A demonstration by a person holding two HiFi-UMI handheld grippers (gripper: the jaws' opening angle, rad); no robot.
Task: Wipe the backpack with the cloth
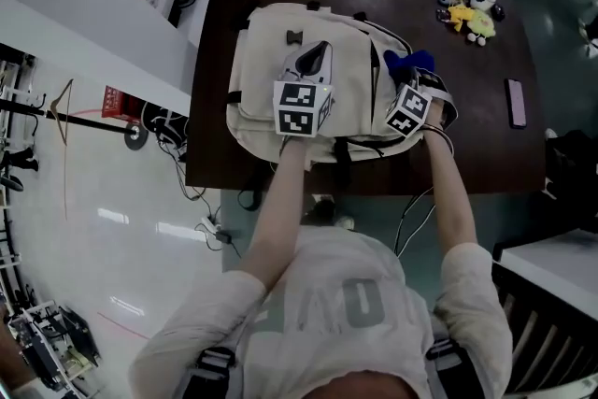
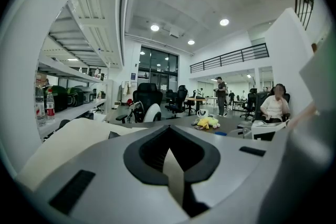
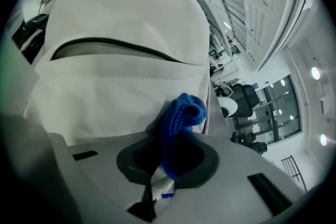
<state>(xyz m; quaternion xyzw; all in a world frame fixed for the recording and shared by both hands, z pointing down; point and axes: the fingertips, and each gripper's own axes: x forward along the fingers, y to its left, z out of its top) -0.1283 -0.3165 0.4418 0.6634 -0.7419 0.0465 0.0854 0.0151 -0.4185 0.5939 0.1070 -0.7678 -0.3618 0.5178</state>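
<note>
Reference thing: cream backpack, lying flat on the dark bench, toward the bench's left half as the head view shows it.

On the backpack's middle panel: left gripper, pointing away from the person, its marker cube toward the backpack's near edge. In the left gripper view the jaws are drawn together. A thin pale strip shows at the seam between them; cannot tell whether it is backpack fabric or the jaws' own faces. The backpack's cream surface shows low at the left of that view.

At the backpack's right flank: right gripper, jaws clamped on a blue cloth. In the right gripper view the cloth is bunched. Its free end stands out past the jaws and lies against the backpack's pale fabric, below a dark zip that curves across the panel.

Right of the backpack, toward the bench's far side: yellow plush toy, well apart from the backpack.

Further right of the backpack, near the bench's right edge: dark phone, lying flat, apart from the backpack, the toy and both grippers.
</note>
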